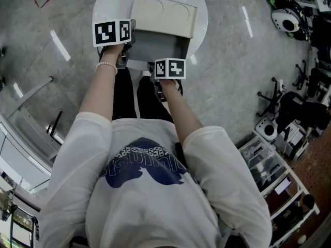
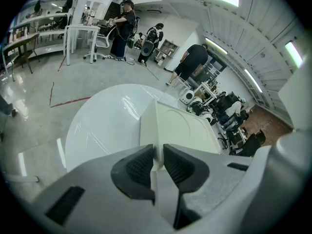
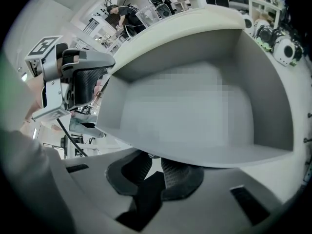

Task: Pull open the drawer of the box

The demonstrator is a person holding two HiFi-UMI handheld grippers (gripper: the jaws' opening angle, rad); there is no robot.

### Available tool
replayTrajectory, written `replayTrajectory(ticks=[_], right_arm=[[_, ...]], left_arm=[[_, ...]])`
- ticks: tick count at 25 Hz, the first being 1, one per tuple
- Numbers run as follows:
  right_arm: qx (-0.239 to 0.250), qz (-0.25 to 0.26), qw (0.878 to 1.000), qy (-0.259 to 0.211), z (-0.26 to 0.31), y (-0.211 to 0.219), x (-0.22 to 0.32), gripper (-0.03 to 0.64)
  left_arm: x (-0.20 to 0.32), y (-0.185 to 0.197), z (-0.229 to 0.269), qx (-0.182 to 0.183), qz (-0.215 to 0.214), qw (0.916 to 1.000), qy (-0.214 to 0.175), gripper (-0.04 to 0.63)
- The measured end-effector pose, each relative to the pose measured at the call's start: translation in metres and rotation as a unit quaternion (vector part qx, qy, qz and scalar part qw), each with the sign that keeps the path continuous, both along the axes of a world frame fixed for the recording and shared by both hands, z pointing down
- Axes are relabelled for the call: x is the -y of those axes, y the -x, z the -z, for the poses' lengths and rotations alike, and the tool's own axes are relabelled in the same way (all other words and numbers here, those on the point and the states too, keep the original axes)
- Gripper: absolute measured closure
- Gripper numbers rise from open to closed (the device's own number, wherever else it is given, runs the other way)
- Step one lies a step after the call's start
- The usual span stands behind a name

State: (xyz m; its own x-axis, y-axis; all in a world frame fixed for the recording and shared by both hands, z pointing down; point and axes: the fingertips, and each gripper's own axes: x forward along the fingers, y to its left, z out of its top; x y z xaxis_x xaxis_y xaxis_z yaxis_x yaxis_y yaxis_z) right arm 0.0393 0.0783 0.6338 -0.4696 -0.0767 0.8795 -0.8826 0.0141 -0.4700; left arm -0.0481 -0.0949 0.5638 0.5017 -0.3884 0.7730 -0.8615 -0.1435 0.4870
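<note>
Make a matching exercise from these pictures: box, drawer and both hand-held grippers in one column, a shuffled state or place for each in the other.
1 box
2 drawer
3 left hand-held gripper
4 right hand-held gripper

A holds the drawer's front
B cream, on the white table
C clamped on the box's corner
D grey, pulled out

Pairs: 1-B, 2-D, 3-C, 4-A
</note>
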Motion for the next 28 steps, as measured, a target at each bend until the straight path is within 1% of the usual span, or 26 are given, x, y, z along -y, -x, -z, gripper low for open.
replayTrajectory(ticks=[20, 23, 25, 26, 28], right_arm=[[0.010, -0.005, 1.000, 0.002, 0.001, 0.003, 0.001, 0.563], [0.031, -0.020, 0.999, -0.001, 0.002, 0.003, 0.000, 0.558], [0.058, -0.045, 0.997, 0.000, 0.004, 0.002, 0.001, 0.548], [0.073, -0.059, 0.996, 0.003, 0.005, 0.002, 0.001, 0.524], [0.103, -0.079, 0.992, 0.013, 0.010, 0.003, -0.002, 0.455]], left_arm=[[0.000, 0.002, 0.001, 0.007, -0.003, 1.0000, 0.000, 0.522], [-0.001, 0.002, 0.001, 0.011, -0.004, 0.9999, 0.000, 0.522], [-0.001, 0.002, 0.001, 0.014, -0.005, 0.9999, 0.000, 0.522], [-0.001, 0.001, 0.001, 0.015, -0.005, 0.9999, -0.001, 0.522], [0.000, 0.000, 0.001, 0.019, -0.005, 0.9998, -0.004, 0.522]])
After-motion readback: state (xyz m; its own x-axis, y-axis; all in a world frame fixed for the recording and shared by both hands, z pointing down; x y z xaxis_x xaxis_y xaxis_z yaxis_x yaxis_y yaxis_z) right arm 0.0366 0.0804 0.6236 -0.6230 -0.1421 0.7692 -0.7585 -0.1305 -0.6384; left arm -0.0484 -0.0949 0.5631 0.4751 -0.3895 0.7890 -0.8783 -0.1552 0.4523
